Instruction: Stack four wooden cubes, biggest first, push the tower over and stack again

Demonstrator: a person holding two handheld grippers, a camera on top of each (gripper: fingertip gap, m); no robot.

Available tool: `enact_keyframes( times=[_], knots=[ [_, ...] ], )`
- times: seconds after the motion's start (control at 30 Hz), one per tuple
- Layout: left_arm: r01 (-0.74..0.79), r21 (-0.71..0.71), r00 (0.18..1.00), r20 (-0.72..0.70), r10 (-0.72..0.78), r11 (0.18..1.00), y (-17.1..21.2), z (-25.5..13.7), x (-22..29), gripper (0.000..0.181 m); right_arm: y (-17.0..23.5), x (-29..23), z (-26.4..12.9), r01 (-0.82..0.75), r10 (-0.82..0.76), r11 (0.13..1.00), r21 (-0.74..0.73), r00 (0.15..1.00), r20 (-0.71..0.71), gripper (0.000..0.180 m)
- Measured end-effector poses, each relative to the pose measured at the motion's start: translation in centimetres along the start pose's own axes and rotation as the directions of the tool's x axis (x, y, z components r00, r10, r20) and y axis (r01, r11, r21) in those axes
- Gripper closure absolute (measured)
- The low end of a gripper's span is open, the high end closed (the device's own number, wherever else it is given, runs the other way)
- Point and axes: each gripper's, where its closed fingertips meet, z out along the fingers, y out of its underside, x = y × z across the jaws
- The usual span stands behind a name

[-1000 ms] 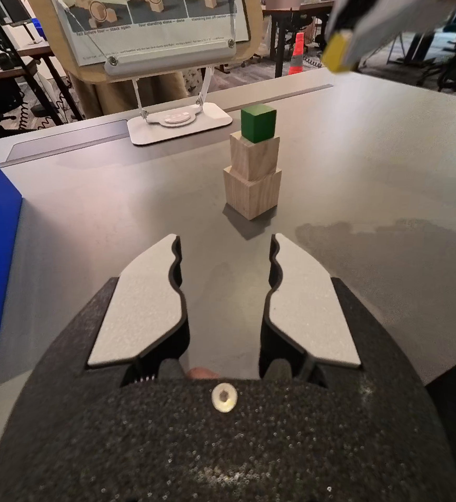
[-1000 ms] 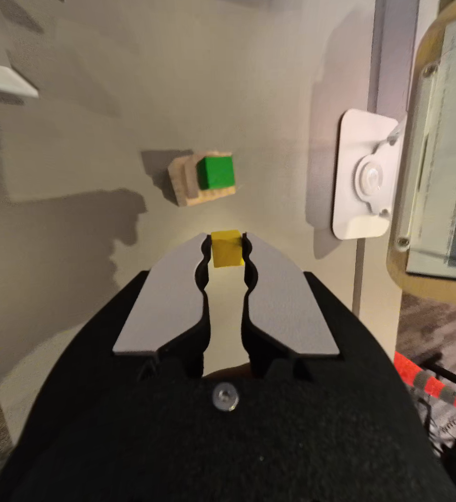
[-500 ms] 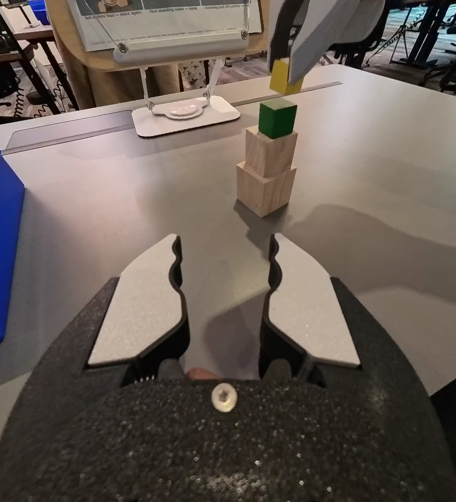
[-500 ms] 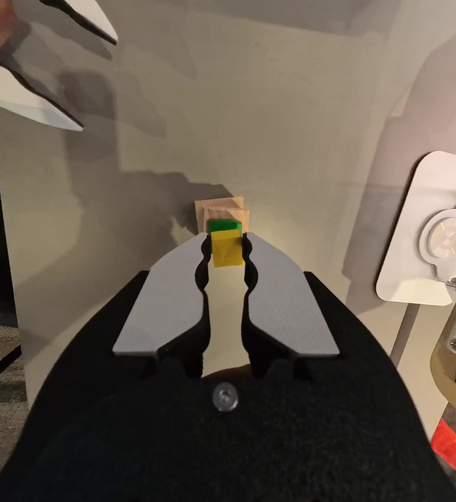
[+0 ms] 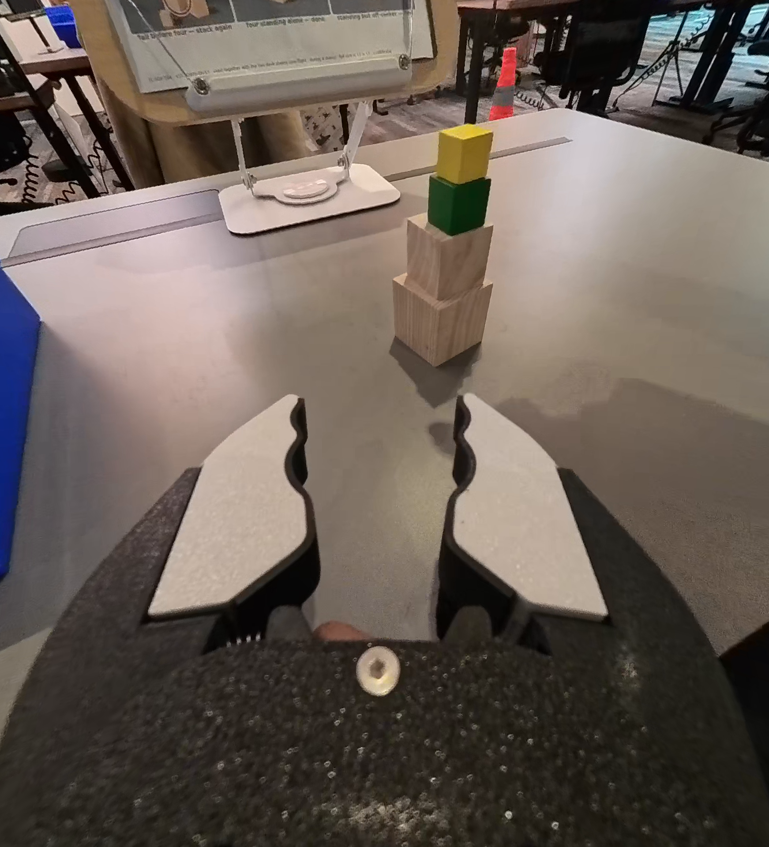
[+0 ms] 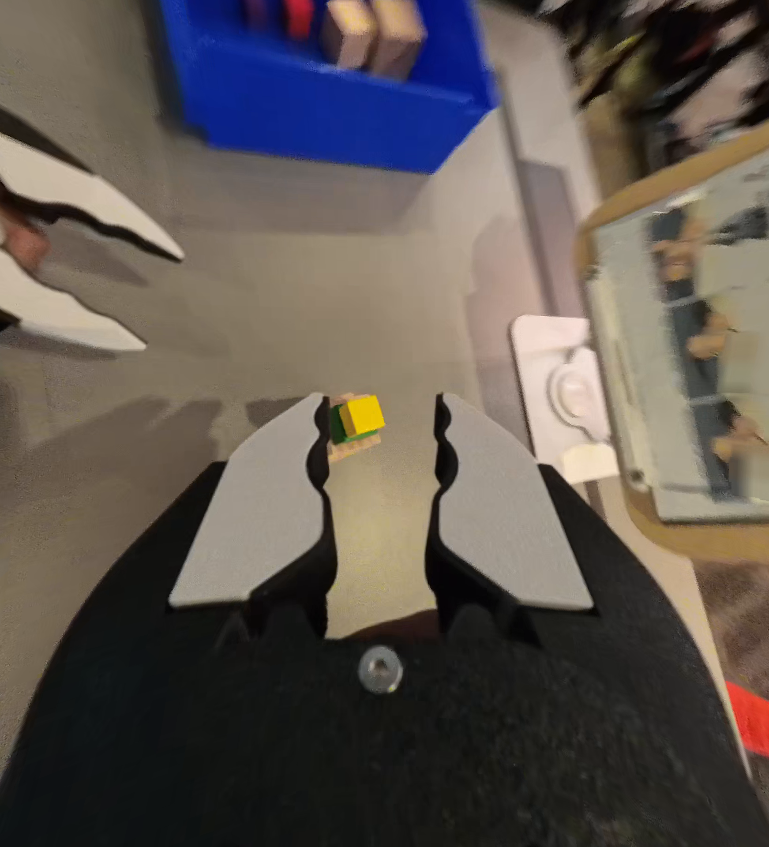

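Cubes, four in number, stand as one tower on the grey table (image 5: 648, 275), ahead of both tools and touched by neither.

Near field, left wrist view: the left gripper (image 5: 380, 412) hangs low over the table with its jaws spread and nothing between them. It points at the tower's base from a short way off. Judged from this stance, it waits clear of the stack so that it cannot jar it, yet it is placed to reach in for the push.

Near field, right wrist view: the right gripper (image 6: 380, 403) looks down on the tower from above, its jaws parted and empty. The yellow cube (image 6: 361, 415) shows in the gap, nearer the left finger (image 6: 277, 481) but well below it. The picture is blurred, so the exact height cannot be told.

Middle field: the largest plain wooden cube (image 5: 439, 318) sits on the table as the base. A smaller plain wooden cube (image 5: 449, 259) rests on it, turned slightly. The green cube (image 5: 458, 206) comes next, and the yellow cube tops the stack. Order runs biggest to smallest, which keeps each load on a wider face. The tower appears upright, with small twists between layers.

Far field: a blue bin (image 6: 327, 98) stands at the left edge of the table. A white stand (image 5: 309, 192) behind the tower carries an instruction board (image 5: 272, 46). An orange cone (image 5: 506, 87) stands on the floor beyond.

The first stack appears complete; the push-over is judged next.
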Motion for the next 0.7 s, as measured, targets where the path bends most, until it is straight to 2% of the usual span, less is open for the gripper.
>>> enact_keyframes(
  times=[0.03,0.13,0.23,0.33,0.4,0.53,0.63,0.7],
  knots=[
    [0.001,0.000,1.000,0.000,-0.001,1.000,0.0,0.0,0.0,0.119,0.5,-0.6,-1.0,-0.016,0.019,0.999,0.045,0.997,-0.076,0.135],
    [0.005,0.000,1.000,-0.002,-0.005,1.000,0.0,-0.1,0.0,0.119,3.8,-3.3,-2.9,-0.089,0.132,0.983,0.163,0.951,-0.281,0.142],
    [0.006,-0.004,1.000,-0.003,-0.006,1.000,0.0,-0.1,0.1,0.119,8.4,-6.5,-3.1,-0.228,0.314,0.937,0.263,0.880,-0.356,0.145],
    [0.005,-0.005,1.000,-0.002,-0.005,1.000,0.1,0.1,0.1,0.120,13.3,-9.4,-2.3,-0.340,0.394,0.918,0.205,0.843,-0.365,0.146],
    [0.003,-0.003,1.000,-0.002,-0.003,1.000,0.0,0.2,0.2,0.120,15.1,-10.8,-1.9,-0.395,0.449,0.892,0.220,0.824,-0.346,0.147],
    [-0.004,0.005,1.000,-0.001,0.004,1.000,-0.2,0.5,0.3,0.120,16.7,-11.3,-1.9,-0.436,0.496,0.867,0.239,0.797,-0.344,0.148],
    [-0.013,-0.002,1.000,-0.004,0.013,1.000,-0.2,0.8,0.5,0.120,16.9,-11.8,-1.4,-0.490,0.550,0.833,0.257,0.785,-0.284,0.149],
    [-0.020,-0.002,1.000,-0.005,0.020,1.000,-0.1,0.9,0.6,0.120,17.4,-11.9,-1.0,-0.475,0.526,0.850,0.228,0.796,-0.301,0.149]
  ],
)
